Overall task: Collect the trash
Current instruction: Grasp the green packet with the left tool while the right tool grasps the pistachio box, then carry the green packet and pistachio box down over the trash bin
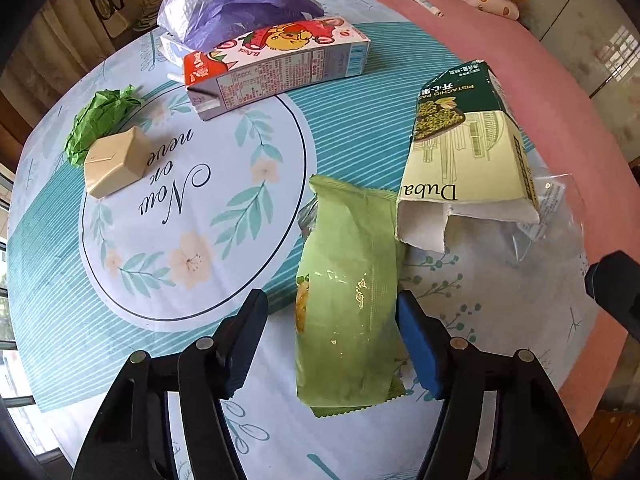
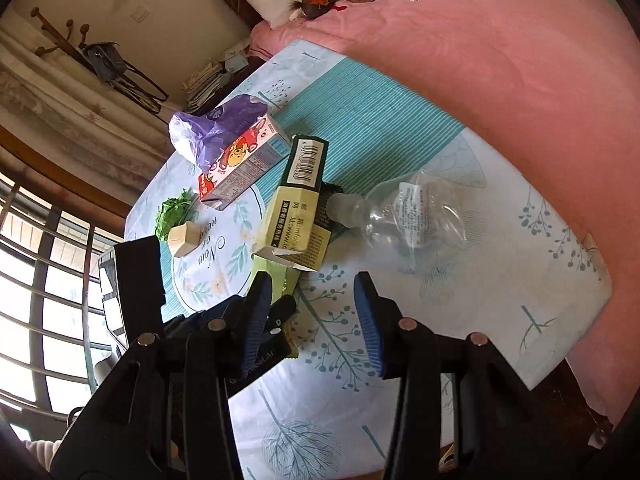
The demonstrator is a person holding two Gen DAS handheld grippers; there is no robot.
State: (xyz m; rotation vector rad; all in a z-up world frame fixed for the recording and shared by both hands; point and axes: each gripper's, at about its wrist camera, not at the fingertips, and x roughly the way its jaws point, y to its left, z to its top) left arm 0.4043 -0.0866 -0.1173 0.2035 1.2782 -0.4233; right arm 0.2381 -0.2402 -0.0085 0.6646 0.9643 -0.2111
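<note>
**Left gripper straddles the green wrapper**

The left hand-held gripper [image 1: 330,342] has its jaws spread apart, and the green snack wrapper [image 1: 348,300] lies between them in the lower centre of the left wrist view. The wrapper's long axis runs roughly along the fingers, from the bottom of the frame up toward the torn pistachio box [image 1: 468,152], whose open end overlaps its far tip. The right-side pad looks just beside the wrapper's edge; the left-side pad stands clear of it. Whether the wrapper is off the cloth cannot be told.

The right hand-held gripper [image 2: 312,320] is also apart and empty, over the patterned cloth [image 2: 520,280] at lower centre of its view, with the clear plastic bottle [image 2: 412,216] ahead and to the right.

Other trash sits farther up the left view: a strawberry drink carton [image 1: 276,60], a purple plastic bag [image 1: 232,0], crumpled green paper [image 1: 100,124] and a small beige box [image 1: 116,162].

The left gripper is plainly nearer the wrapper; closing across its short width seems the likely next move.
</note>
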